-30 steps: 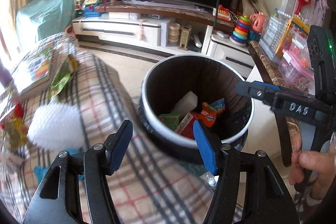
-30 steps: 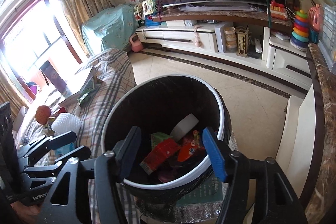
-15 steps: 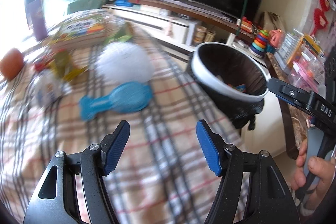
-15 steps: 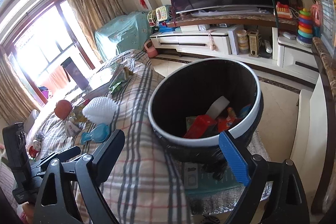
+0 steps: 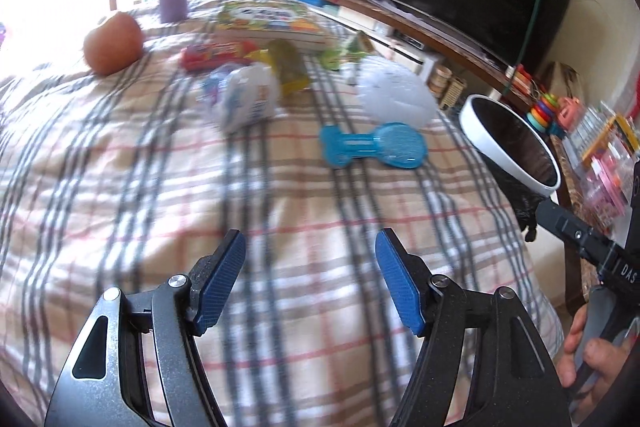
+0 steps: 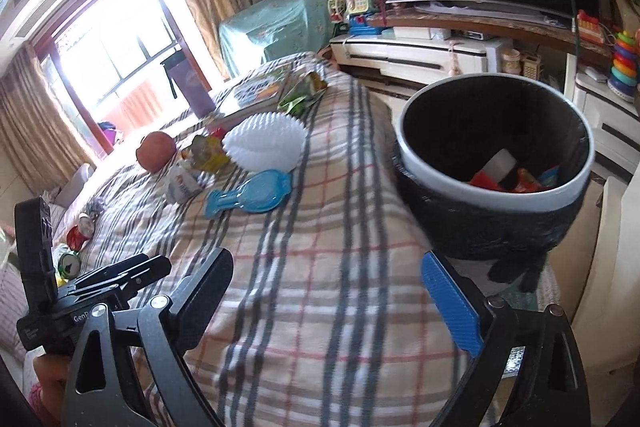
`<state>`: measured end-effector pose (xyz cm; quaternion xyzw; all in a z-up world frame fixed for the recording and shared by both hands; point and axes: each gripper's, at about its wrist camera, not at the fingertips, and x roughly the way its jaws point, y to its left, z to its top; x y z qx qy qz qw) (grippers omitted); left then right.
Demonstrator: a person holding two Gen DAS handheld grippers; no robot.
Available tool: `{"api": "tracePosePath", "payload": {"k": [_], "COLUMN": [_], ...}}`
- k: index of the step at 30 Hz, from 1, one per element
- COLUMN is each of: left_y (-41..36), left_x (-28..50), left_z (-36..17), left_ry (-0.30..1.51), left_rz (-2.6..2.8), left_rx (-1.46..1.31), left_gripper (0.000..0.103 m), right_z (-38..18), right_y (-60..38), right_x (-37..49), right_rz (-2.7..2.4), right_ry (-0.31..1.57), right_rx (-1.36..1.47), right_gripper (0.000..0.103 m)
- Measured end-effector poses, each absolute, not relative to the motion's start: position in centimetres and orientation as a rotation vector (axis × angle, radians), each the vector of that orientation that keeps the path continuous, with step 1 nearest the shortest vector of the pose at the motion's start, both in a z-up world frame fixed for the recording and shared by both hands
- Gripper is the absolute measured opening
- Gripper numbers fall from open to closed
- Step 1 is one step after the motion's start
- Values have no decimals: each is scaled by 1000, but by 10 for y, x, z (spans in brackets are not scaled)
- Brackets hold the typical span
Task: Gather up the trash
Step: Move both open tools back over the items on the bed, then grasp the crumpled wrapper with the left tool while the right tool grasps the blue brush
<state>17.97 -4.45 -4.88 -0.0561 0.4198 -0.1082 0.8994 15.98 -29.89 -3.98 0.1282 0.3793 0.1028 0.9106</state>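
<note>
Left wrist view: we hold left gripper (image 5: 308,281) over checked cloth (image 5: 160,187), jaws apart, nothing between. Ahead on cloth lie crumpled white wrapper (image 5: 250,95), yellow packet (image 5: 290,69) and red packet (image 5: 216,53), our likely trash. Blue brush (image 5: 374,147) and orange fruit (image 5: 113,43) probably stay. Right wrist view: right gripper (image 6: 328,295) jaws opening, empty. Bin (image 6: 494,167) stands touching cloth edge, wrappers already inside, close by so our drops stay short.
</note>
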Motion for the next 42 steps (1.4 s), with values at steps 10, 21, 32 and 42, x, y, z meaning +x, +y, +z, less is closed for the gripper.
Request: {"api": "tracePosePath", "payload": {"k": [10,21,32,42], "left_y": [-13,8,4,-7], "left_x": [186,231,287,299], "left_z": [-51,-51,-56,-59], "left_ry": [868,856,828,824], "left_rz": [-193,-163,-163,-245], "left_rx": [-142,-133,-97,-68], "left_gripper": [69,69,69,29], "right_z": [-53,-63,-68,-74], "right_y": [-262,-246,-233,-219], "right_x": [180,216,254,265], "right_rz": [258,295,322,332], "right_ry": [826,869,890,900], "right_rx": [231,214,169,99], "right_gripper": [96,96,96,58]}}
